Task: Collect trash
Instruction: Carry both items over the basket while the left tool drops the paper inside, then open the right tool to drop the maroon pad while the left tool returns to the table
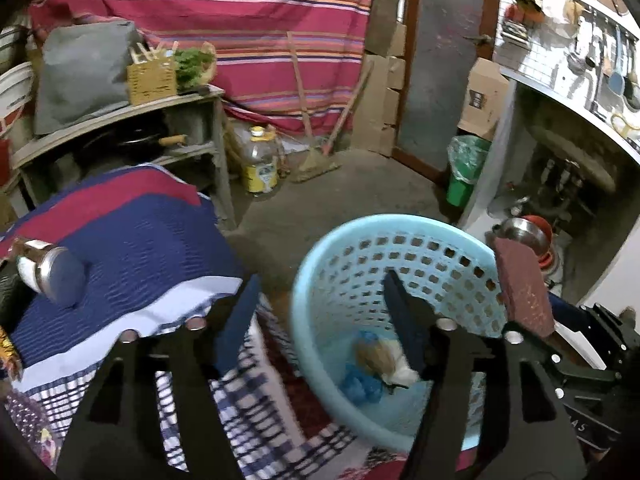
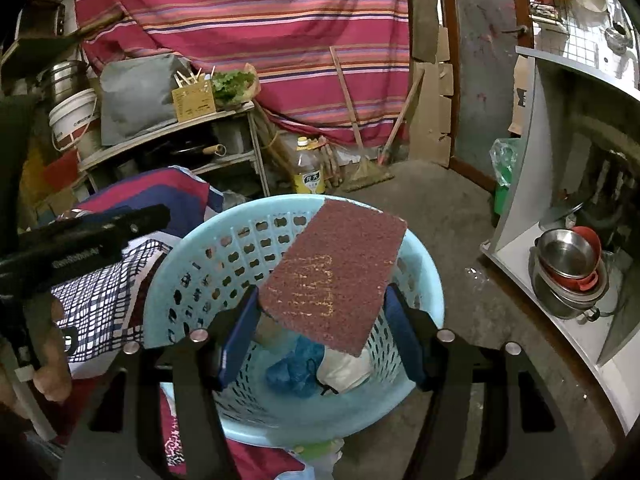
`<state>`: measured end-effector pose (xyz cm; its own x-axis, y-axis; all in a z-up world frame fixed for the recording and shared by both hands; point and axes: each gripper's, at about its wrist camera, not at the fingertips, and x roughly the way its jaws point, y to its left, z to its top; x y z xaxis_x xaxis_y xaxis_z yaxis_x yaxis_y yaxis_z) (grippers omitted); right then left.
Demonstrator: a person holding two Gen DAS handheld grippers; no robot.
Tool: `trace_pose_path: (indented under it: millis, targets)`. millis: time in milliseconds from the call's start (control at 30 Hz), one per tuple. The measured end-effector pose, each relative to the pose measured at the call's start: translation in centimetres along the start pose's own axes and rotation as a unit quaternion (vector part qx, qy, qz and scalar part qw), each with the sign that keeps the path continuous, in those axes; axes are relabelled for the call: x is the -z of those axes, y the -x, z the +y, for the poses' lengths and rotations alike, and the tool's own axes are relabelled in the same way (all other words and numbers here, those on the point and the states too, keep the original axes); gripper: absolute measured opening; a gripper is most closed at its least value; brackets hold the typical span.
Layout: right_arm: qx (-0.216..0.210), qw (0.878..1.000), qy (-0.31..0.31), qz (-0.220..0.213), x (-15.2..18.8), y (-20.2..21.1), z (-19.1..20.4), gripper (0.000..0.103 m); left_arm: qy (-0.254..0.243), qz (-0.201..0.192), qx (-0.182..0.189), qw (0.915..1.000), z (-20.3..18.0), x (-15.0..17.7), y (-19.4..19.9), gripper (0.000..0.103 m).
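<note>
The flat maroon abrasive scouring pad [image 2: 334, 280] was clamped edgewise in the right tongs [image 2: 320, 340], above the perforated pale-blue plastic basket [image 2: 208, 248] that held crumpled blue and white trash [image 2: 304, 364]. The left tongs [image 1: 324, 320] hung released, gripping nothing. Let go off-centre, the tilted pad might catch the rim and slide off. A yellow-labelled oil bottle [image 2: 309, 168] carried print too small to read.

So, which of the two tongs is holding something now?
The right tongs: they grip a red-brown scouring pad over the light blue basket. The left tongs stand open with nothing between them.
</note>
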<state>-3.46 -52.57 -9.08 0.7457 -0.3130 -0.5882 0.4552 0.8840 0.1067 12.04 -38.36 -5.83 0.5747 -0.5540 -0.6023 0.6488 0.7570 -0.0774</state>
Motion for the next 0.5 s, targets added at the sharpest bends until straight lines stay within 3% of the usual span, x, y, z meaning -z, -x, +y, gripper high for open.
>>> trace_pose_path:
  millis: [33, 100, 400, 500]
  targets:
    - [-0.001, 1.000, 0.002, 0.001, 0.0, -0.1, 0.2, 0.063, 0.003, -0.002, -0.005, 1.0000, 0.4, 0.0, 0.3, 0.078]
    - [-0.001, 1.000, 0.008, 0.003, 0.1, -0.3, 0.6, 0.063, 0.011, -0.010, -0.020, 0.9997, 1.5, 0.1, 1.1, 0.082]
    - [-0.003, 1.000, 0.023, 0.008, -0.3, -1.8, 2.9, 0.063, 0.024, -0.025, -0.087, 0.9956, 6.4, 0.7, 4.4, 0.090]
    - [0.009, 1.000, 0.025, 0.004, -0.8, -2.0, 3.4, 0.069, 0.020, -0.037, -0.122, 0.9916, 8.1, 1.1, 6.1, 0.090]
